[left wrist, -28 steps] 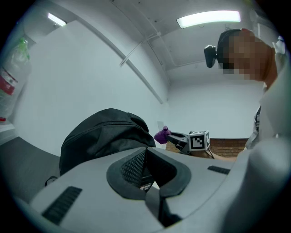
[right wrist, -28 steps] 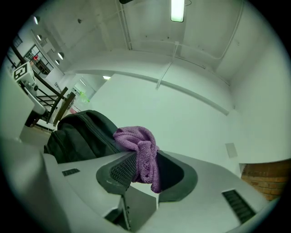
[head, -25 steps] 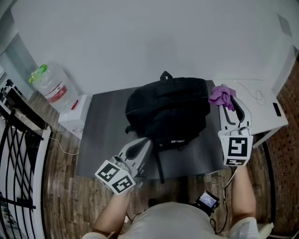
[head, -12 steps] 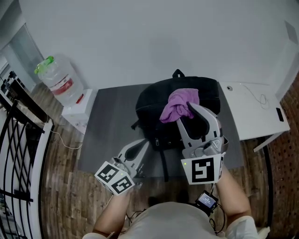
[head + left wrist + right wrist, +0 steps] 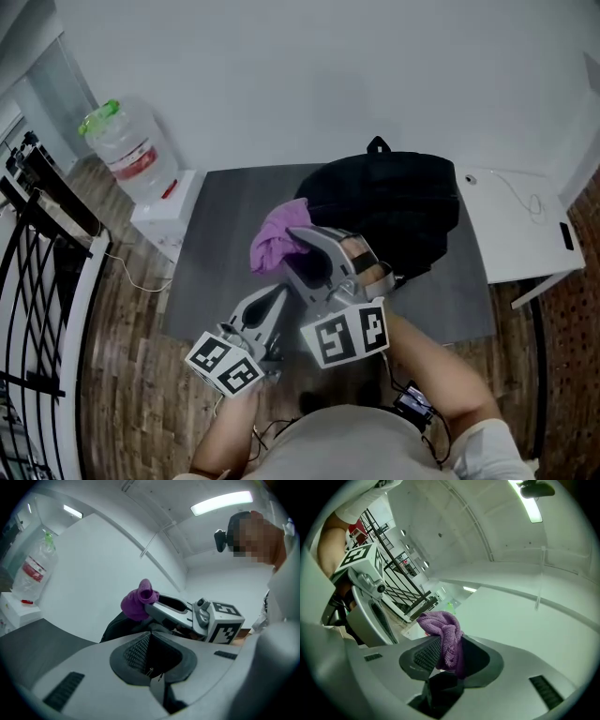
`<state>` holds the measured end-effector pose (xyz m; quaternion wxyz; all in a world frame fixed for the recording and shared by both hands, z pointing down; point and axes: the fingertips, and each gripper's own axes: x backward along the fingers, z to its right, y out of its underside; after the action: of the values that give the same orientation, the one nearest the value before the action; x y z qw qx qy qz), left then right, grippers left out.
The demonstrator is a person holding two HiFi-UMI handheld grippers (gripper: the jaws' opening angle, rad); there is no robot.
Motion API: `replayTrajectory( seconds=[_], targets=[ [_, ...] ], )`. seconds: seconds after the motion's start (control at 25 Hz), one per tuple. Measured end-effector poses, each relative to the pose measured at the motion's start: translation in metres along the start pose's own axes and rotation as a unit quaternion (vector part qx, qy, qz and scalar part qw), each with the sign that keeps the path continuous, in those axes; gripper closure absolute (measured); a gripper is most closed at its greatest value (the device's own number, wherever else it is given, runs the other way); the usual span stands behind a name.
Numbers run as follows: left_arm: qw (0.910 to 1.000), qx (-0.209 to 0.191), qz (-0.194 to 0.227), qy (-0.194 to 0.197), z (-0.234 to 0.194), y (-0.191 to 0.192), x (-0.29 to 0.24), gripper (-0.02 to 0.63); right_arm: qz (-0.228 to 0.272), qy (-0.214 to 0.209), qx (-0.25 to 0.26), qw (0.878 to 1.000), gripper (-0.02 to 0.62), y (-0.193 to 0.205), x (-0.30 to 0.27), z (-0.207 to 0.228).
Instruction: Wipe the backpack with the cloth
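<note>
The black backpack (image 5: 398, 211) lies on a grey mat (image 5: 220, 220). My right gripper (image 5: 292, 240) is shut on the purple cloth (image 5: 275, 248) and holds it over the mat, just left of the pack and apart from it. In the right gripper view the cloth (image 5: 444, 632) bulges up out of the closed jaws. My left gripper (image 5: 277, 296) sits lower left of it, near the mat's front edge, shut with nothing in it. The left gripper view shows the cloth (image 5: 137, 603) and the right gripper (image 5: 161, 609) ahead, with the backpack (image 5: 114, 627) behind.
A water bottle (image 5: 122, 150) stands on a white box (image 5: 171, 208) at the left. A black metal railing (image 5: 37, 272) runs down the far left. A white table (image 5: 520, 230) with a thin cable stands right of the mat. A small device (image 5: 414, 403) hangs at the person's waist.
The right gripper has swung left with the cloth, from the backpack's right side across the pack to its left edge. The left gripper has shifted only a little.
</note>
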<state>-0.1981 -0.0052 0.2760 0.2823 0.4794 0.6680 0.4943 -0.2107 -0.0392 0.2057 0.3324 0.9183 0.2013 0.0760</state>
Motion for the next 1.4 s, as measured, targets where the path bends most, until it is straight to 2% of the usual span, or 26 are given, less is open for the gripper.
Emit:
replayTrajectory(
  seconds=[0.16, 0.32, 0.76, 1.4],
  targets=[
    [1.0, 0.003, -0.002, -0.006, -0.003, 0.002, 0.004, 0.601, -0.025, -0.021, 0.003, 0.999, 0.455, 0.022, -0.009, -0.008],
    [1.0, 0.002, -0.008, -0.001, 0.0, 0.004, -0.003, 0.601, -0.047, -0.001, -0.019, 0.999, 0.455, 0.046, 0.008, 0.01],
    [0.9988, -0.004, -0.03, 0.038, 0.029, 0.017, -0.044, 0.601, -0.051, 0.04, -0.034, 0.997, 0.456, 0.067, 0.057, 0.041],
    [0.998, -0.005, -0.04, 0.048, 0.047, 0.028, -0.07, 0.601, -0.072, 0.054, -0.04, 0.995, 0.457, 0.101, 0.087, 0.056]
  ],
)
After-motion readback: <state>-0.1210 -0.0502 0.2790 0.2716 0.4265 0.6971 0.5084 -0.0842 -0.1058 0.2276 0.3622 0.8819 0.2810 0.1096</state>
